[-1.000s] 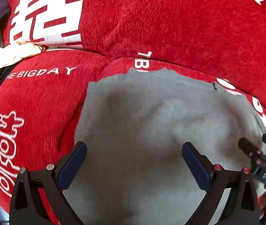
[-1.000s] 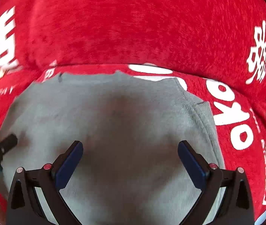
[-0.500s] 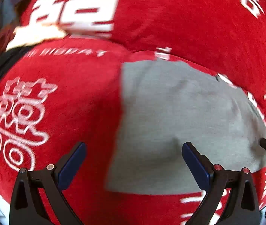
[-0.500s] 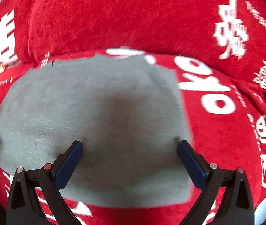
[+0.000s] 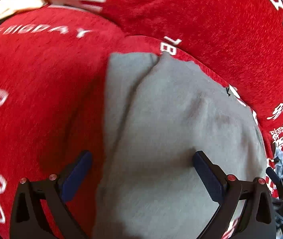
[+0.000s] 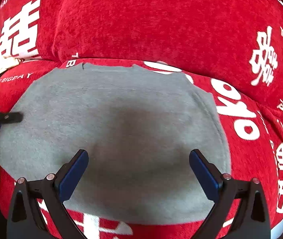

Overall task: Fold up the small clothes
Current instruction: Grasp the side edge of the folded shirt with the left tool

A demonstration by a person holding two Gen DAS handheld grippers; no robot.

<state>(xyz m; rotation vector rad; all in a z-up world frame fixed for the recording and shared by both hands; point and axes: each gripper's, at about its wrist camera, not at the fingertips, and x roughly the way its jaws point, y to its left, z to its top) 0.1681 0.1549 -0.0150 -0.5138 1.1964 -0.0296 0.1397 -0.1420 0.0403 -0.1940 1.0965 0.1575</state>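
A small grey garment (image 5: pixel 171 131) lies folded on a red sofa seat (image 5: pixel 31 99) with white print. In the left wrist view its left part shows a folded layer with a raised ridge. My left gripper (image 5: pixel 141 171) is open and empty, low over the garment's left edge. In the right wrist view the grey garment (image 6: pixel 111 123) lies flat as a broad patch. My right gripper (image 6: pixel 138 169) is open and empty above the garment's near half. The left gripper's fingertip (image 6: pixel 12 117) shows at the garment's left edge there.
The red sofa backrest (image 6: pixel 151 20) rises just behind the garment. A cream and black cloth (image 6: pixel 0 67) lies at the far left of the seat. The right gripper's tip (image 5: pixel 277 181) shows at the right edge of the left wrist view.
Both grippers pulled back from the garment, then came in again. The left gripper is now over the garment's left edge, where a folded layer shows. Both stay open.
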